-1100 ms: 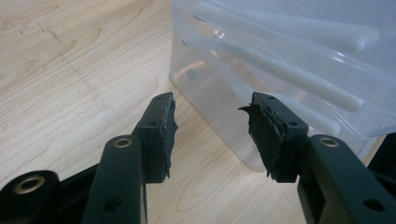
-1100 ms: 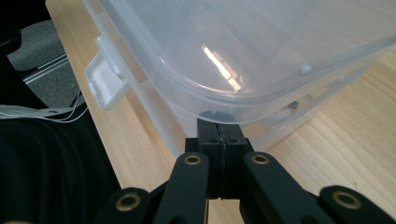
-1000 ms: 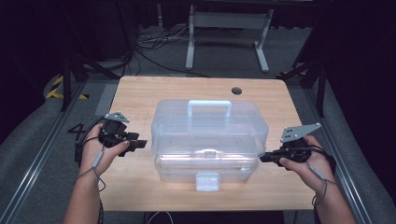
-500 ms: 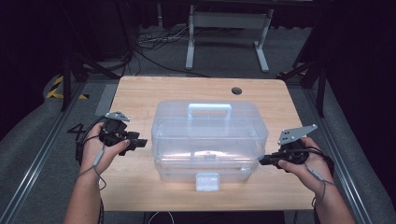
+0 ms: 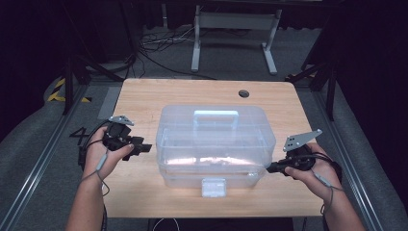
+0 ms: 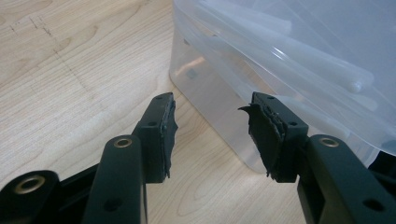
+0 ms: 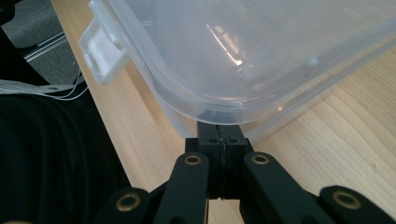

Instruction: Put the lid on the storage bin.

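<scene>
Nothing has shifted: both hands hold their places beside the clear plastic box (image 5: pixel 215 144) at mid-table. Left gripper (image 5: pixel 143 146) points level at its left wall, jaws spread. Right gripper (image 5: pixel 270 168), jaws pressed together, noses under the lid's front-right corner rim.

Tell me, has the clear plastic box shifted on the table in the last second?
No. The clear plastic box sits the same way under the round hole in the wooden table.
</scene>
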The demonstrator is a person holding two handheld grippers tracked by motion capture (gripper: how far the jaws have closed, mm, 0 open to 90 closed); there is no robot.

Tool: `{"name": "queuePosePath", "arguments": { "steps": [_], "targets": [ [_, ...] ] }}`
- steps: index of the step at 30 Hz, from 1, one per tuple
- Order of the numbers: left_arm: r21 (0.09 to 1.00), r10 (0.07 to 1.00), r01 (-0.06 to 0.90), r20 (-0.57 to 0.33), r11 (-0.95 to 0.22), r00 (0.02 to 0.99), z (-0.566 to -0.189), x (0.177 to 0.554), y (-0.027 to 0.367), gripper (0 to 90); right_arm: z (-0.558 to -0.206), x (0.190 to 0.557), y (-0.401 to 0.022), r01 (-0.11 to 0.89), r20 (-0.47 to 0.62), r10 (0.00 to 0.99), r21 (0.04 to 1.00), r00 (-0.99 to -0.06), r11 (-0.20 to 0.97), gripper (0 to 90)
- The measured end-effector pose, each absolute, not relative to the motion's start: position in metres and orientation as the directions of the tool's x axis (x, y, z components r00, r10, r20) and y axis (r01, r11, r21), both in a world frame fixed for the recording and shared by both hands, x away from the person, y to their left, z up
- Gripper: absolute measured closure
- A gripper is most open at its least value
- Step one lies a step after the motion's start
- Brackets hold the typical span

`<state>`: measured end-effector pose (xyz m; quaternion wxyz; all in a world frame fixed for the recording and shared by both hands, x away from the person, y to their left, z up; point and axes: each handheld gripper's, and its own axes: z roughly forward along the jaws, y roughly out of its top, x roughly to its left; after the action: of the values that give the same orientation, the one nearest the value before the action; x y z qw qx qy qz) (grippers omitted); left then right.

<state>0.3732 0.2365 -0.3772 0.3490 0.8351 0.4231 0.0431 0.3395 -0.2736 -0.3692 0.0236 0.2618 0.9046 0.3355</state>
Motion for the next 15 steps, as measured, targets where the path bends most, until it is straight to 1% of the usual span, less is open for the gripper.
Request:
{"name": "queuePosePath", "arguments": {
  "steps": [15],
  "targets": [
    [0.616, 0.732, 0.676, -0.224, -0.406, 0.644, -0.3789, 0.3763, 0.2363, 51.5, -0.3769, 0.3403, -0.2706, 0.465, 0.135, 0.485, 0.583, -0.864, 0.666, 90.0]
  ]
}}
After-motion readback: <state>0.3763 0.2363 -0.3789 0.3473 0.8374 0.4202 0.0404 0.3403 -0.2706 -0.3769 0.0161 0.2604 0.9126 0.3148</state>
